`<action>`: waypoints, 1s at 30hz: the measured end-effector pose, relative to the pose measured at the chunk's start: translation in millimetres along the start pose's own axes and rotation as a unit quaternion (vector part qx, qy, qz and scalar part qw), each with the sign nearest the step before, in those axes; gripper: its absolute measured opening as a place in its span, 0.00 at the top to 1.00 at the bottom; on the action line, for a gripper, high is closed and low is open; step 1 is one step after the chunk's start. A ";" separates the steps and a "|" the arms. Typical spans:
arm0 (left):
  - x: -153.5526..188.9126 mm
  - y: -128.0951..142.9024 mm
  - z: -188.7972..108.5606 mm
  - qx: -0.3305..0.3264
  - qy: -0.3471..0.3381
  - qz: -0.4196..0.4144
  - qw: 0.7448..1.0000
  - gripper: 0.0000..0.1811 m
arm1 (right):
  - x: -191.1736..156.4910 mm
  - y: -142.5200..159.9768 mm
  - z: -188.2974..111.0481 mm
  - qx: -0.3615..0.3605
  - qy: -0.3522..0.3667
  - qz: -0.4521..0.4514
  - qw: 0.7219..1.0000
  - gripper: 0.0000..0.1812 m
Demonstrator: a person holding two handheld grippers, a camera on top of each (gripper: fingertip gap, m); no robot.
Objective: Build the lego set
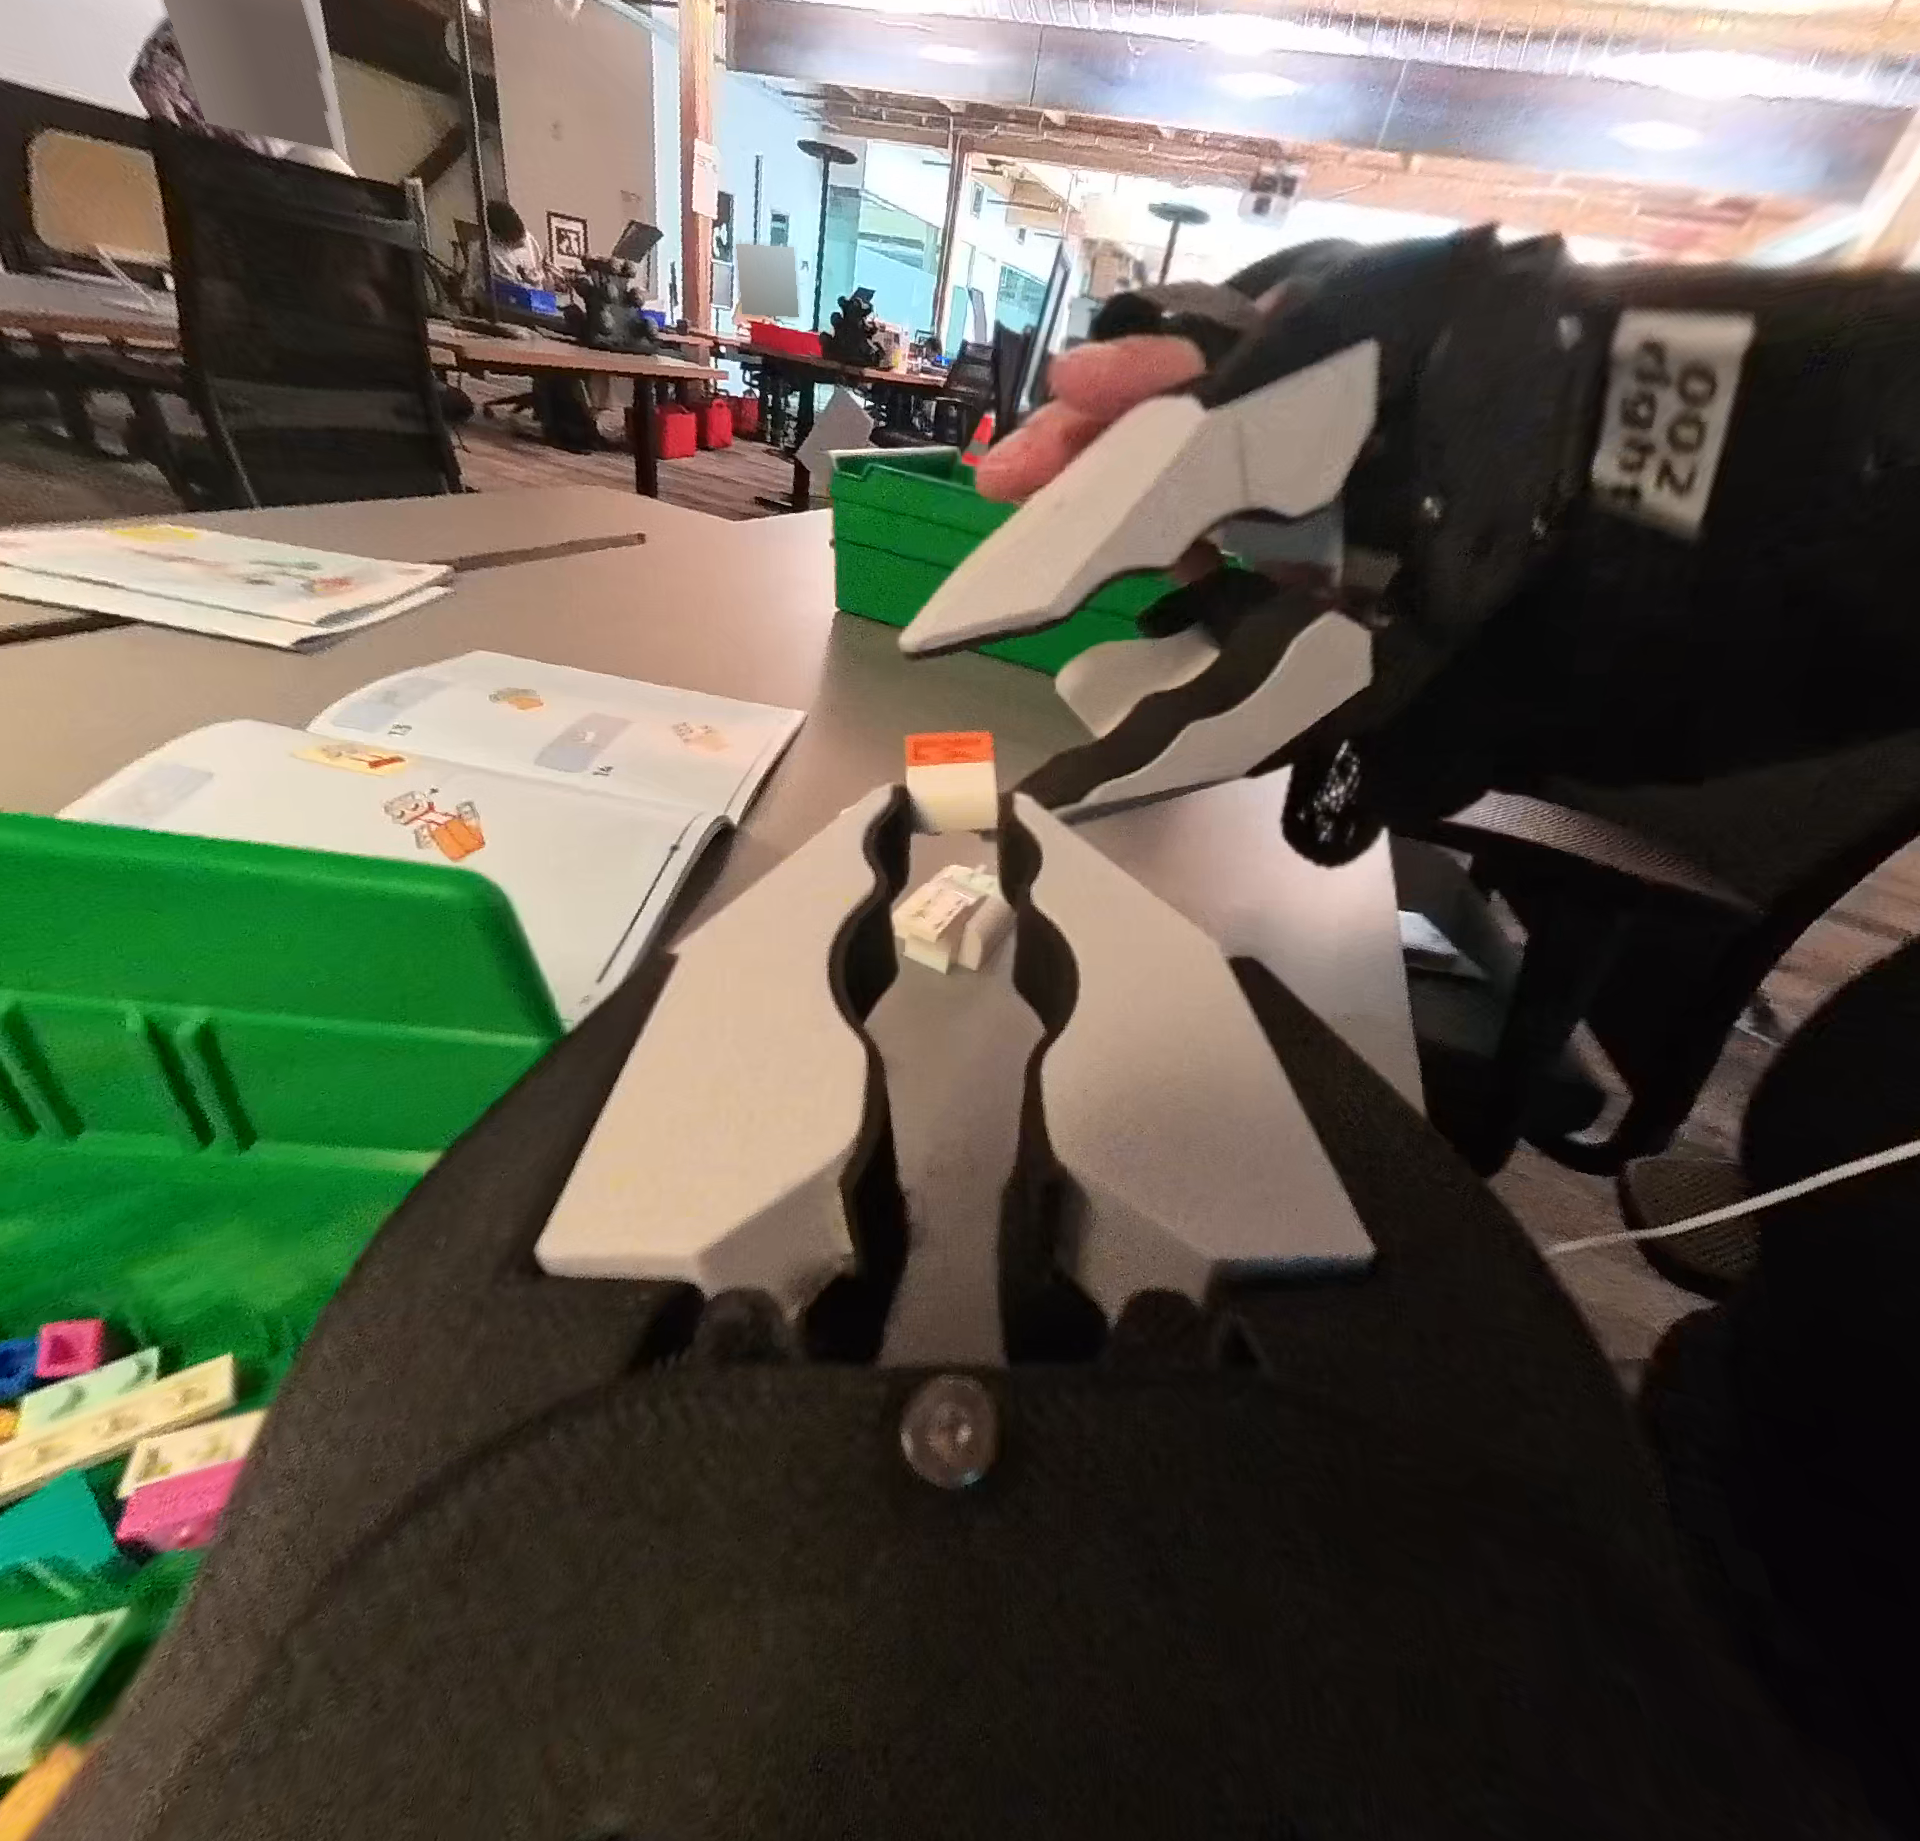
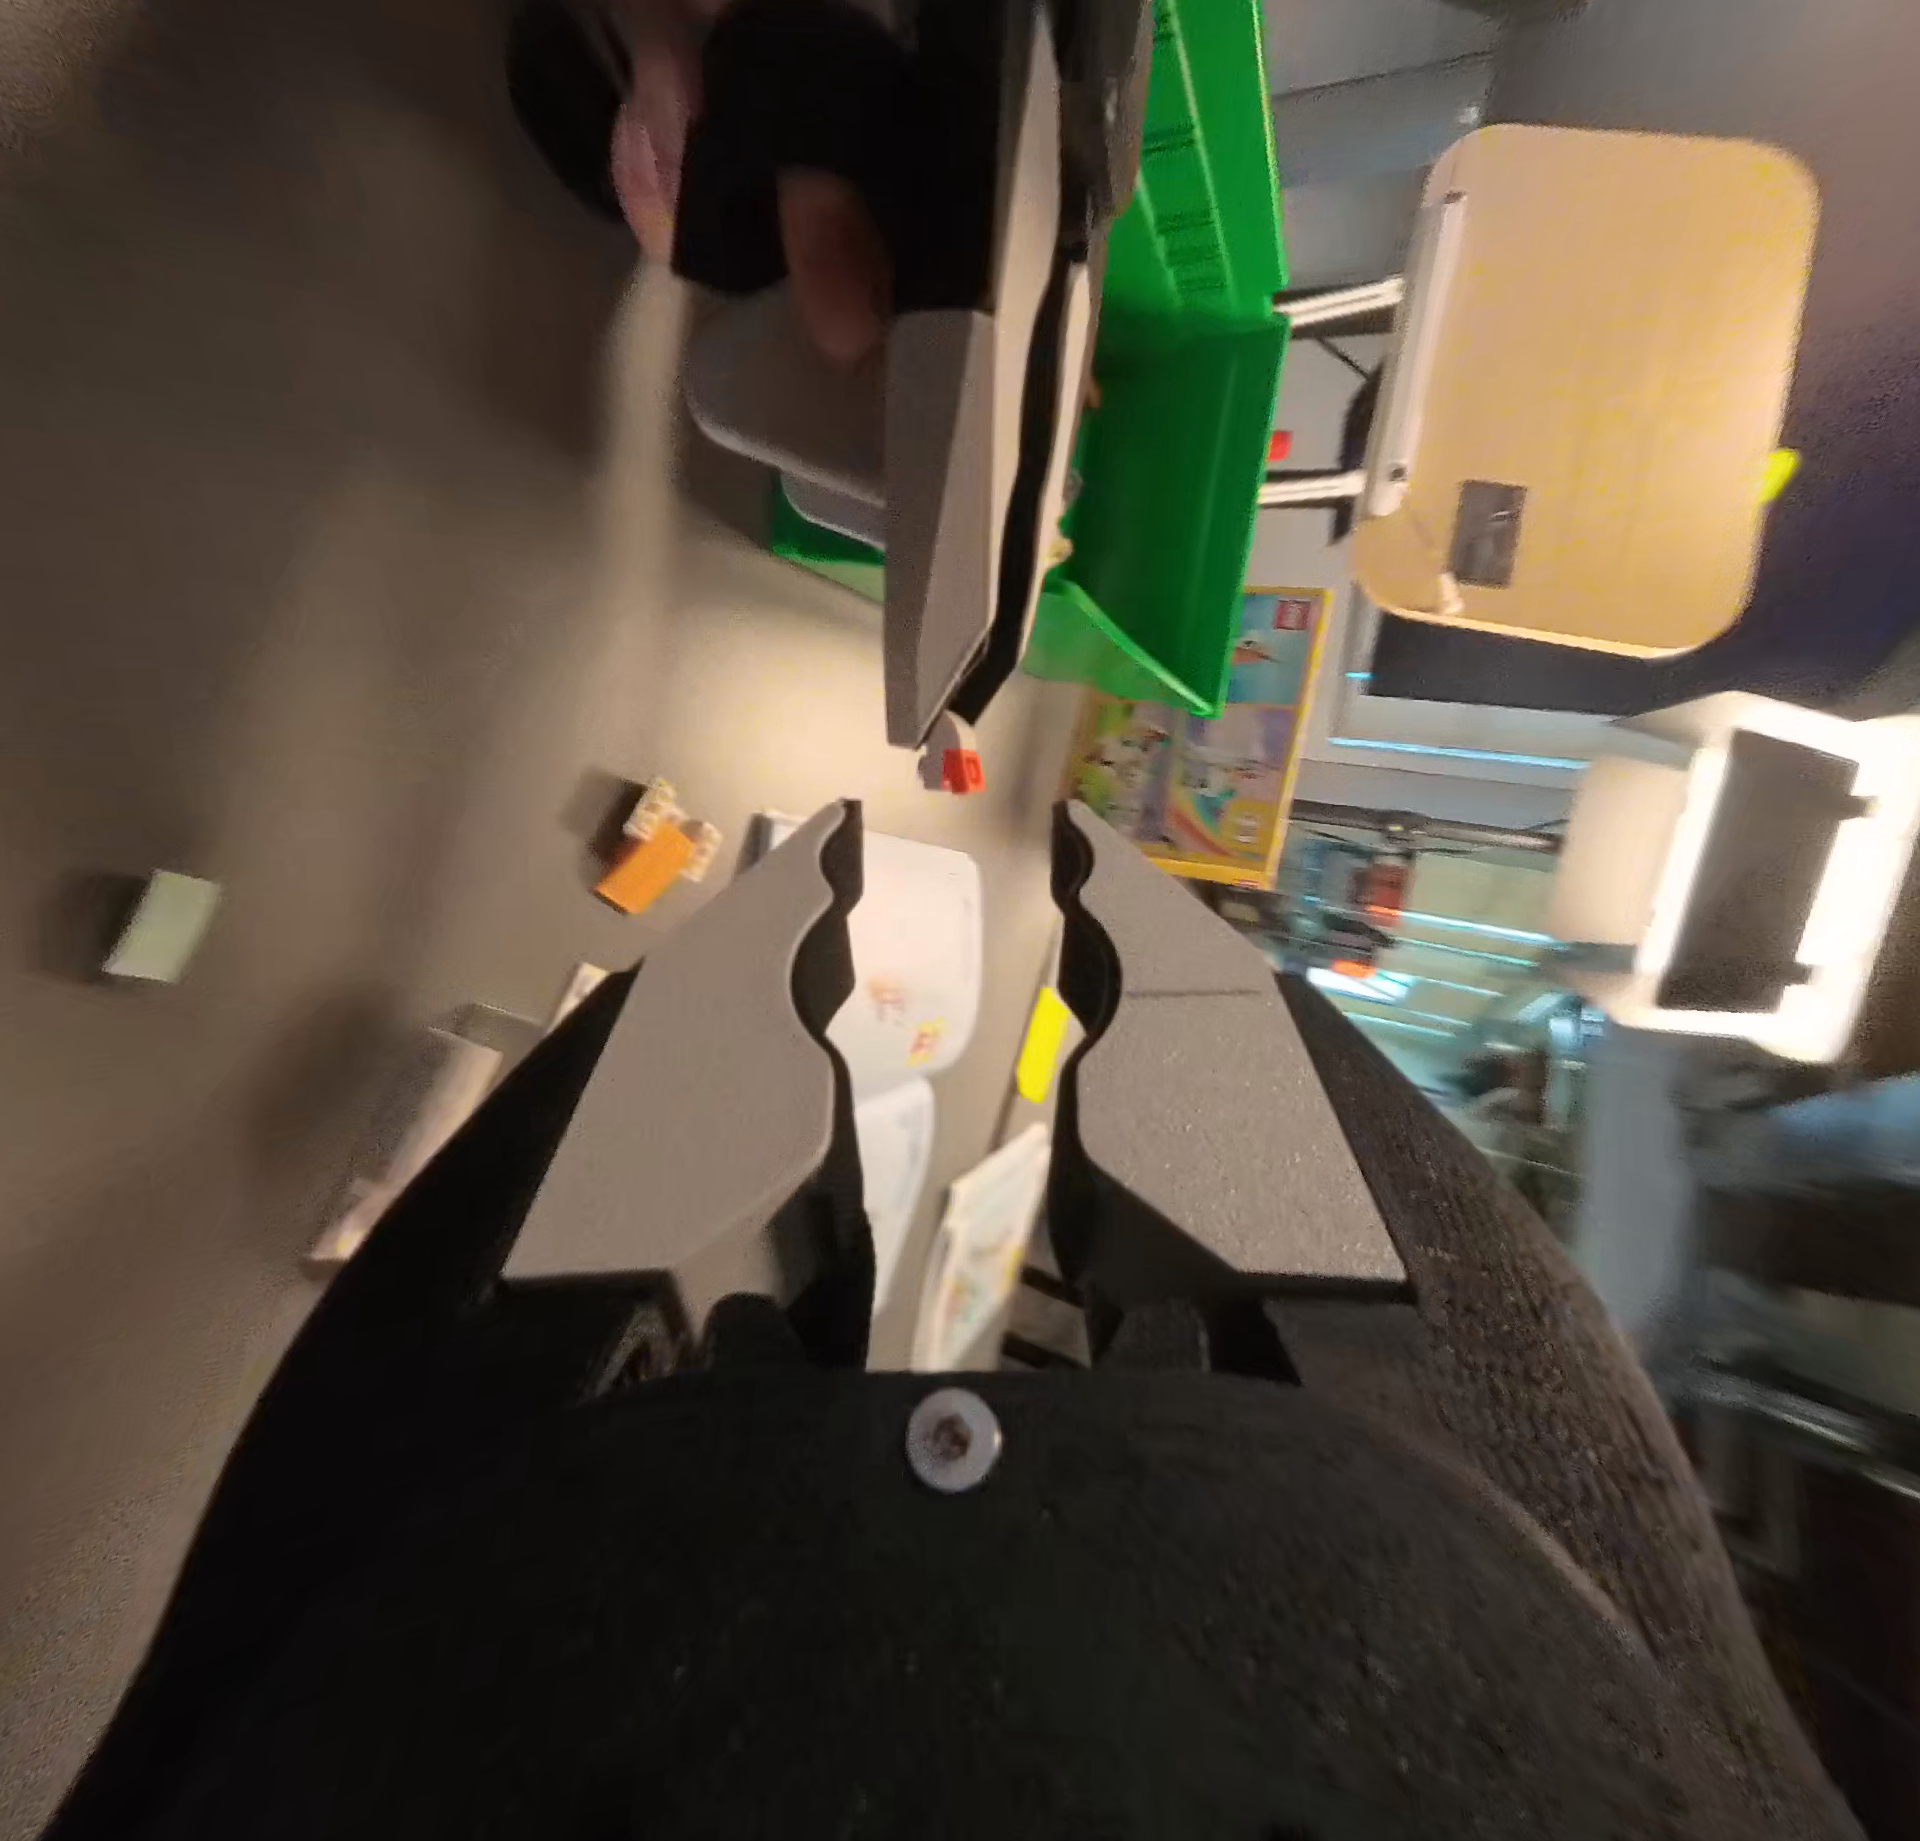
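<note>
Left wrist view: at lower left, a green plastic tray point(image 1: 260, 981) holds loose pink, teal and pale bricks point(image 1: 135, 1448). The left claw point(image 1: 951, 804), frame centre, pinches a small white brick with an orange-red top point(image 1: 948, 778) between its fingertips, raised above the grey tabletop point(image 1: 644, 596). Below it on the tabletop lies a small white brick assembly point(image 1: 951, 918). Left of centre, an open instruction booklet point(image 1: 499, 763) lies flat. At right, the right claw point(image 1: 977, 721) points toward the held brick with its jaws spread apart, empty. Behind it stands a green plastic bin point(image 1: 904, 534).

In the right wrist view the right claw point(image 2: 956, 815) is likewise open; an orange and white brick piece point(image 2: 655, 846) rests left of centre, and a colourful set box point(image 2: 1195, 752) sits at right of centre.
</note>
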State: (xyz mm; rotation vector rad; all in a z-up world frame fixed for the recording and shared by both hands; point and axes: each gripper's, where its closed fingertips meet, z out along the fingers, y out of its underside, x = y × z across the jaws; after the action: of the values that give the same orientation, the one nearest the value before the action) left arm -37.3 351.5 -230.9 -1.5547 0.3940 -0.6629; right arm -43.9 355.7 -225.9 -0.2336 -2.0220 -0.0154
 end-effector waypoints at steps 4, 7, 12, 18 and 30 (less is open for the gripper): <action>-0.3 0.7 0.3 0.000 0.008 -0.021 1.000 0.91 | 3.4 -0.8 2.8 -0.031 0.043 -0.056 0.997 0.85; -0.3 1.1 0.5 0.000 0.009 -0.023 1.000 0.91 | 4.2 -2.2 6.3 -0.038 0.055 -0.065 0.996 0.87; -0.2 1.1 0.9 0.000 0.010 -0.023 1.000 0.91 | 0.7 -4.5 8.3 -0.040 0.062 -0.060 0.995 0.92; -1.0 0.2 0.7 0.003 0.011 -0.031 0.999 0.91 | -0.8 -3.3 9.4 -0.054 0.063 -0.051 0.995 0.96; 2.0 8.3 4.7 -0.025 0.017 -0.030 0.999 0.91 | -12.6 0.0 7.8 -0.052 0.004 -0.048 0.997 0.96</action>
State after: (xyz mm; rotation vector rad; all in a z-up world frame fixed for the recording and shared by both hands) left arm -31.6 353.1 -238.7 -1.6094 0.3932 -0.7303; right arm -45.5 354.6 -240.6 -0.2013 -2.0243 -0.1831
